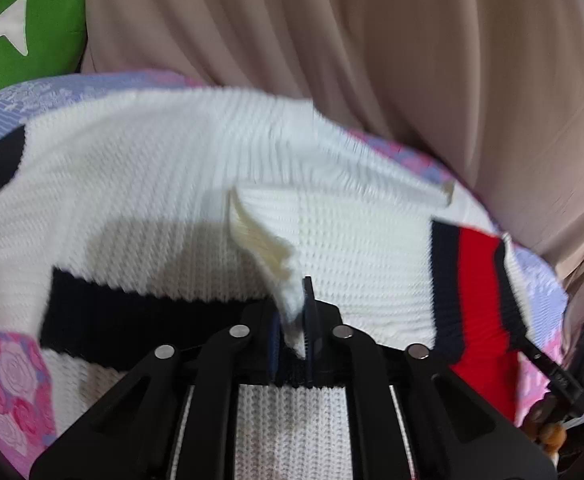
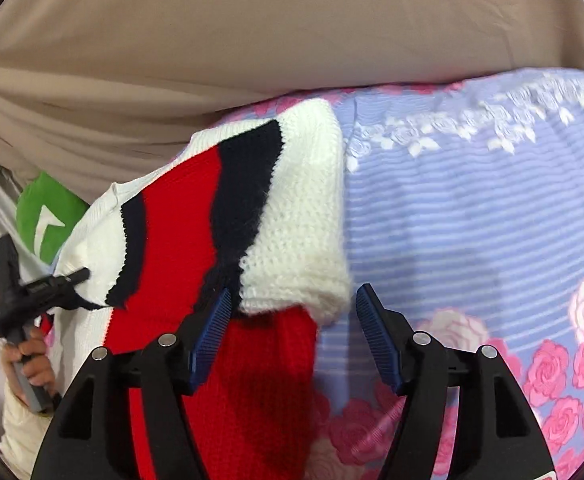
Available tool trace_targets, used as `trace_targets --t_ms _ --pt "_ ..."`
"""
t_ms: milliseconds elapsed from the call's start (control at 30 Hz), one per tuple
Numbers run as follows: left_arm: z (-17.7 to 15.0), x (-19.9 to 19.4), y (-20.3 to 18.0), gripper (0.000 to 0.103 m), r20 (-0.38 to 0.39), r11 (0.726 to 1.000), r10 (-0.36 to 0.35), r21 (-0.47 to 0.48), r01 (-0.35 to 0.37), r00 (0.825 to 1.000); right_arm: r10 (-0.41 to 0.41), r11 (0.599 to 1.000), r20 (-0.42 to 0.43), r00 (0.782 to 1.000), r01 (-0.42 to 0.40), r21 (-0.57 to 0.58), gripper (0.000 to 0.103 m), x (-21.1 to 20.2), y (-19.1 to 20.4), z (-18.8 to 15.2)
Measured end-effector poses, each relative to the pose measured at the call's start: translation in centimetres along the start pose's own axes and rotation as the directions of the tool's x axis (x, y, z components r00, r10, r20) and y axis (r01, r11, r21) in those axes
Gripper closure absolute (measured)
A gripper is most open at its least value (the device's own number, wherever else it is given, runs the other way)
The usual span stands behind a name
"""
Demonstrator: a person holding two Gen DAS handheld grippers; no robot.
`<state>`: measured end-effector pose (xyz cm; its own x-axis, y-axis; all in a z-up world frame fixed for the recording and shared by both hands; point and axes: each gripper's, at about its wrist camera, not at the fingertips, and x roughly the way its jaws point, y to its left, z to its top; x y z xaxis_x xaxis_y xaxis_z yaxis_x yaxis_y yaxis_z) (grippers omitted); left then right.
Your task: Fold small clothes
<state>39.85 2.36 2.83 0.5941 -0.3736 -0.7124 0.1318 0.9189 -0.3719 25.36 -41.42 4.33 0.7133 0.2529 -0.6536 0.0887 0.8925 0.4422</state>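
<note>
knit sweater (image 1: 164, 184) reads as soft, thick and floppy, light enough to lift by one pinch but it will sag and stretch wherever it hangs free. chunky knit is not slippery, ribbed pads should bite well; loops could snag on a tool tip. best holds look like doubled edges: hem, cuff, shoulder seam, not a single loose layer mid-panel.

left tool (image 1: 294, 332) is clamped together on a raised fold of white knit near the middle of the sweater, fabric tented up between the pads. right tool (image 2: 292, 320) stands apart, blue pads either side of the sleeve (image 2: 292, 216) end, the left pad just at the fabric edge, not pressing; cuff sits between them, no grip.

looks: white cable-ish knit body, navy and red bands across the sleeves and lower part, white cuff. it lies spread on a bed with a lilac striped bedsheet (image 2: 472, 208) printed with pink roses, one sleeve already laid over the body. tan curtain (image 1: 332, 40) behind, green cushion (image 1: 32, 40) at the far corner. a hand (image 2: 32, 364) grips the left tool's handle in the right wrist view.
</note>
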Motion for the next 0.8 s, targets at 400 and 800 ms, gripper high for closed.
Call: trace_targets --t_ms 400,800 --pt "-1.8 0.7 2.6 0.096 0.085 0.987 0.158 0.011 -0.159 0.984 0.002 0.999 0.01 1.0 -0.001 -0.054 0.047 1.1 2.4 1.0" --pt "-2.7 -1.0 2.8 0.095 0.111 0.968 0.229 0.075 -0.237 0.967 -0.086 0.996 0.0 0.996 0.086 -0.038 0.077 1.3 1.2 1.5"
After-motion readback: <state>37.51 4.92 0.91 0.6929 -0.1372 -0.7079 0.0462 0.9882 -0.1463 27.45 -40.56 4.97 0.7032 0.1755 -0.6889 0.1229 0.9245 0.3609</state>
